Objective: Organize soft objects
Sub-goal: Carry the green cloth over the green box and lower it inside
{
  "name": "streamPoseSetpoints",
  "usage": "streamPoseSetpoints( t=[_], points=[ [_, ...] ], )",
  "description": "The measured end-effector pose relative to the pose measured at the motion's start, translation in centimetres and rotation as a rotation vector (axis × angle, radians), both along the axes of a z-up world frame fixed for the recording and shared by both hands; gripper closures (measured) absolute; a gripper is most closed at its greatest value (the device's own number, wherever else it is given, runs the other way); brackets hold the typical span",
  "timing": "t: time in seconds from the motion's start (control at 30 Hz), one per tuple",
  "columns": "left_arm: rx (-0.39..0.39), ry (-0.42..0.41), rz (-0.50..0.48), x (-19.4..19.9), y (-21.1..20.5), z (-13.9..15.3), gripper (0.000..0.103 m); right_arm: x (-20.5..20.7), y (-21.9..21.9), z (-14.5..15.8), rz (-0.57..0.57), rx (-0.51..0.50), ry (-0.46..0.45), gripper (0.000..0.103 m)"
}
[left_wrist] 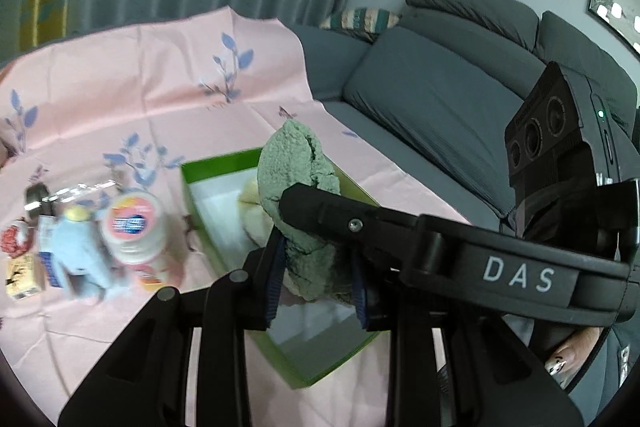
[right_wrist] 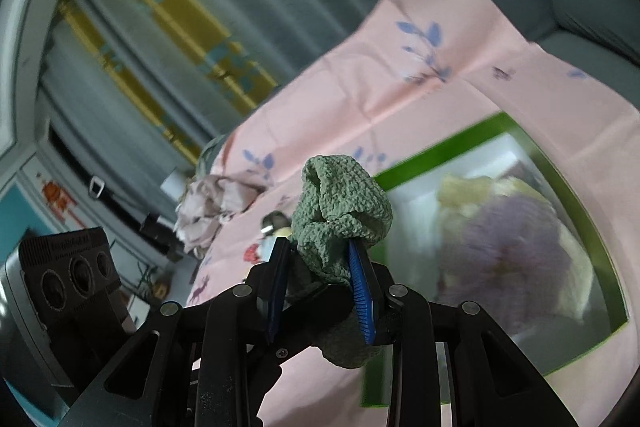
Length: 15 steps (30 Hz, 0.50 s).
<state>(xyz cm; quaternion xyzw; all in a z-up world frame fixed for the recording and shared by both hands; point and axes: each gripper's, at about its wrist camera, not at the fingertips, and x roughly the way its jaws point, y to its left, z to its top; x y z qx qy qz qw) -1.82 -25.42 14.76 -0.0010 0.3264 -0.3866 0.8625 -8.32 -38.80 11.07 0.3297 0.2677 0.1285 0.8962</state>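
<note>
A fuzzy green cloth (left_wrist: 298, 171) hangs above a green open box (left_wrist: 224, 163) on a pink tablecloth. My left gripper (left_wrist: 318, 283) and my right gripper (right_wrist: 320, 279) are both shut on the green cloth (right_wrist: 340, 211), one crossing in front of the other. The box (right_wrist: 460, 139) holds a cream soft item (left_wrist: 254, 211) and a purple fluffy one (right_wrist: 508, 247). A light blue plush toy (left_wrist: 82, 251) lies left of the box.
Beside the plush stand a round lidded jar (left_wrist: 134, 223), a small red item (left_wrist: 14, 237) and small packets. A crumpled pale cloth (right_wrist: 212, 207) lies at the tablecloth's far edge. A grey sofa (left_wrist: 440, 99) stands behind the table.
</note>
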Motion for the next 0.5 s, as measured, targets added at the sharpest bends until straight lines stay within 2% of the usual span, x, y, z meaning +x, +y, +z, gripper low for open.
streamPoseSetpoints(
  t=[0.23, 0.5],
  points=[
    [0.028, 0.087, -0.044, 1.6, -3.2, -2.4, 0.077, 1.1, -2.7, -2.8, -0.086, 0.028, 0.12, 0.071],
    [0.044, 0.187, -0.062, 2.9, -4.9, -4.9, 0.077, 2.1, -4.3, -5.2, -0.152, 0.023, 0.242, 0.071]
  ],
)
